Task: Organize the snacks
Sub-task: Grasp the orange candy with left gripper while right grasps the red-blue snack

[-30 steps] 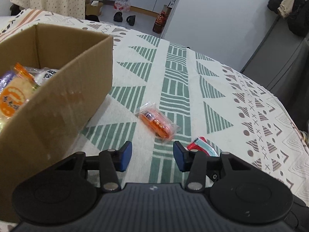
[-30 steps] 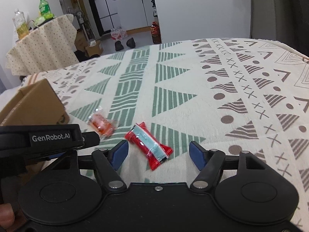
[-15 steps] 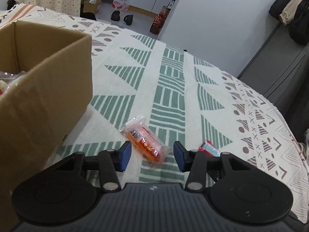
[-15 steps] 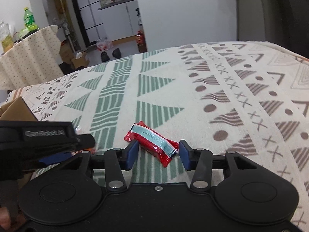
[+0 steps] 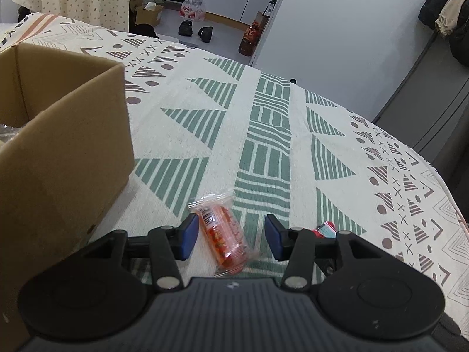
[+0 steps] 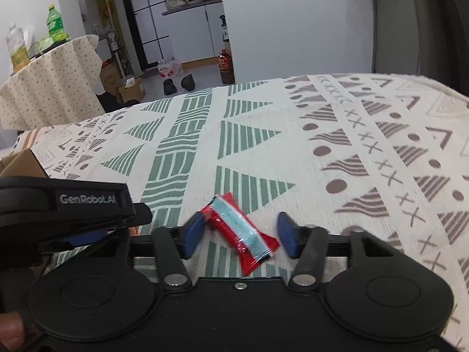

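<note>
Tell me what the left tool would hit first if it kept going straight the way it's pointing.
Probably the orange snack packet: it lies on the tablecloth between the open fingers of the left tool, nearer the left one. How high the tool sits above it is unclear.

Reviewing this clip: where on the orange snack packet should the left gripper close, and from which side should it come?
Across the plump middle of the orange snack packet, coming from above. It lies flat on the tablecloth, slanted between the open fingers of the left gripper; its crimped clear ends are thin and would likely slip.
</note>
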The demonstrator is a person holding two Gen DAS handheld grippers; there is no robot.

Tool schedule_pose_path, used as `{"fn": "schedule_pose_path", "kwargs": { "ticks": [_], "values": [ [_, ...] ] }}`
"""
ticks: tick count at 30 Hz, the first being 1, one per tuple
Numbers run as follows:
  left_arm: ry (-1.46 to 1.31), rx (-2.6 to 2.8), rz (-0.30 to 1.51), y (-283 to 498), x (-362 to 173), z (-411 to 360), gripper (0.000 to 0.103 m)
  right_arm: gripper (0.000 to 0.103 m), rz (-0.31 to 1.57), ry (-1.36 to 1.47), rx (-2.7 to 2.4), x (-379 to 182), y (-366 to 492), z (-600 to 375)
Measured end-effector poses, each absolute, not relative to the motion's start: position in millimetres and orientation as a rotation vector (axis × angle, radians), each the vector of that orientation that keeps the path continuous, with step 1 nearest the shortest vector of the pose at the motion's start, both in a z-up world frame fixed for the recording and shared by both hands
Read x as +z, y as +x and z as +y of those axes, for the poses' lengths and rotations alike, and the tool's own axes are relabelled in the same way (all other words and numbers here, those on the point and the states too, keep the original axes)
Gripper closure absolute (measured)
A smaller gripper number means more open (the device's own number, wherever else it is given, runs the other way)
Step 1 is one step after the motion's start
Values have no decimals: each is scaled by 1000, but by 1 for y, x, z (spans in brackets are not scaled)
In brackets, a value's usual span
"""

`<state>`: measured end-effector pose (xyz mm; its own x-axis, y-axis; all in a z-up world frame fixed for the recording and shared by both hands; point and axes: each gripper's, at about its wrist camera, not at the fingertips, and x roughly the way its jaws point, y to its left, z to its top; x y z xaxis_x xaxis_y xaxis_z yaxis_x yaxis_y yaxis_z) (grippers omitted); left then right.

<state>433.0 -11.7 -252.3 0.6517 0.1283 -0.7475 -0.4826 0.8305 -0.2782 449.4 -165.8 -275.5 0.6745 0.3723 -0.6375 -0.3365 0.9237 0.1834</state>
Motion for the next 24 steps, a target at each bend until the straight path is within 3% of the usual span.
{"fn": "schedule_pose_path", "kwargs": {
  "ticks": [3, 5, 9, 24],
  "values": [
    [-464, 365, 794, 433, -254, -14, 55, 81, 756, 75, 354, -275, 448, -172],
    [-430, 367, 804, 432, -254, -18, 58, 82, 772, 104, 345, -274, 446, -177],
    [-397, 383, 822, 424, -254, -20, 80, 83, 787, 127, 340, -273, 435, -180],
    [-395, 307, 783, 373, -205, -24, 84, 84, 759, 221, 309, -234, 398, -186]
  ]
}}
